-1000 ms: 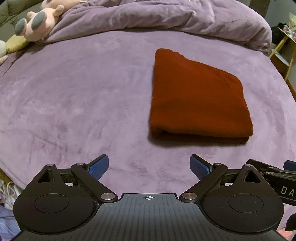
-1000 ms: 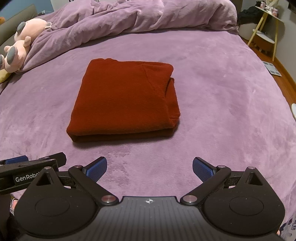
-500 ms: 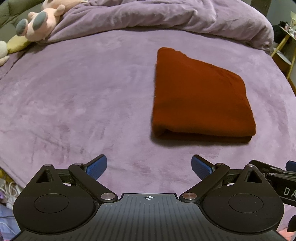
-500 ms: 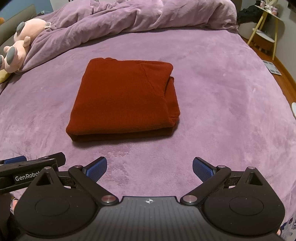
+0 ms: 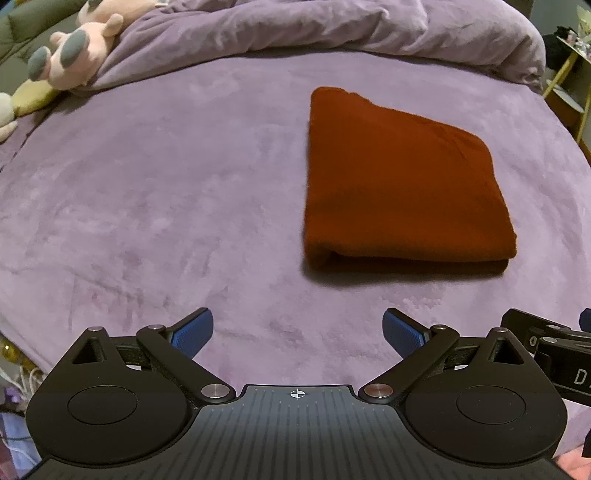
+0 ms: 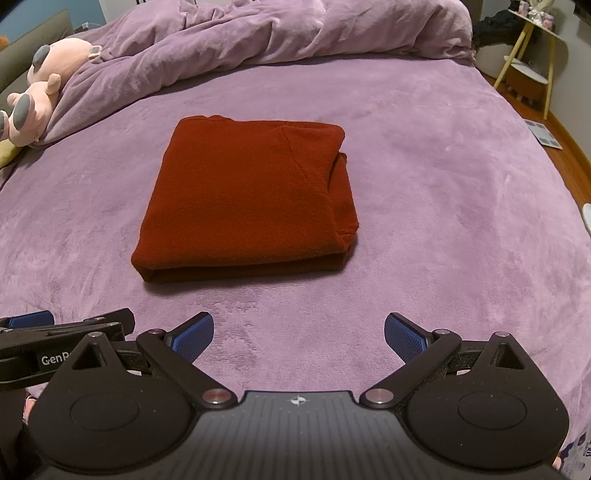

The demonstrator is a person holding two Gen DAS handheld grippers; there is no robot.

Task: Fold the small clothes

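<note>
A dark red garment (image 5: 399, 184) lies folded into a neat rectangle on the purple bed (image 5: 147, 206); in the right wrist view it (image 6: 243, 199) sits ahead and slightly left. My left gripper (image 5: 297, 330) is open and empty, near the bed's front edge, with the garment ahead to its right. My right gripper (image 6: 299, 332) is open and empty, just short of the garment's near folded edge. Each gripper shows at the edge of the other's view.
A rumpled purple duvet (image 6: 295, 33) is heaped along the far side of the bed. A pink plush toy (image 5: 77, 48) lies at the far left (image 6: 40, 85). A yellow-legged stand (image 6: 532, 55) and wooden floor are off the bed's right side.
Both grippers stay open and nearly still. The left view has shifted slightly, so the garment sits a touch further right.
</note>
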